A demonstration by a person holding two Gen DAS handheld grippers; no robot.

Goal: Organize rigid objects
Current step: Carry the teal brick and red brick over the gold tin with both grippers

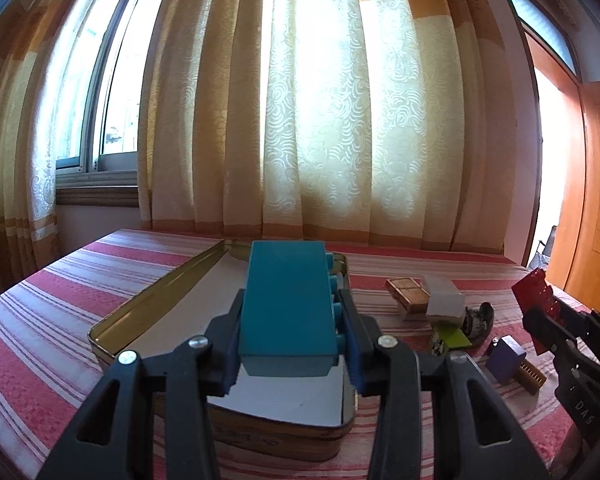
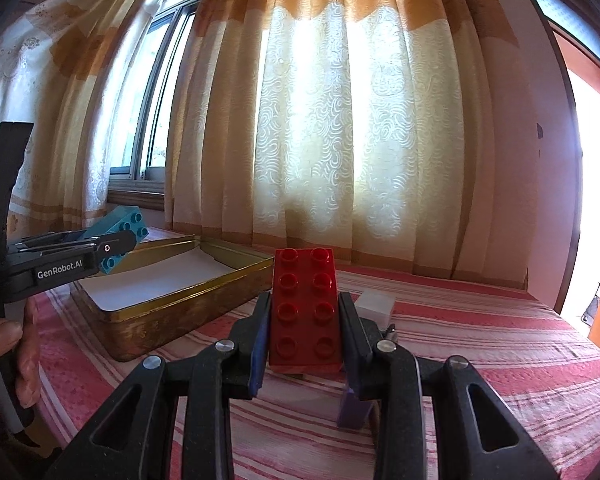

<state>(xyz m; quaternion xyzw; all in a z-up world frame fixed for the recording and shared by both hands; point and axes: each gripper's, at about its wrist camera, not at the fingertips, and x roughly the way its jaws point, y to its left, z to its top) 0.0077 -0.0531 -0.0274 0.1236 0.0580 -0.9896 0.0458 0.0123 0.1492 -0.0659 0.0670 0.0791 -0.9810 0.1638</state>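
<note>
Fingers [image 1: 228, 344] clamped on teal brick [image 1: 286, 300] above tin's rim [image 1: 156, 300].

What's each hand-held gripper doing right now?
Left hand-held gripper: closed on the teal brick, above the tin.
Right hand-held gripper: closed on the red brick.

Teal brick [image 1: 286, 304]: big 2x4 stud block, studs facing right, clamped btwn left gripper [image 1: 292, 344] jaws, held above open gold tin [image 1: 112, 320] w/ white lining. Red brick [image 2: 305, 310]: 2x4, studs toward camera, gripped by right gripper [image 2: 304, 336], above striped cloth. Loose on cloth right of tin: white block [image 1: 444, 298], brown tile piece [image 1: 406, 290], purple block [image 1: 505, 358], green piece [image 1: 452, 336].
</note>
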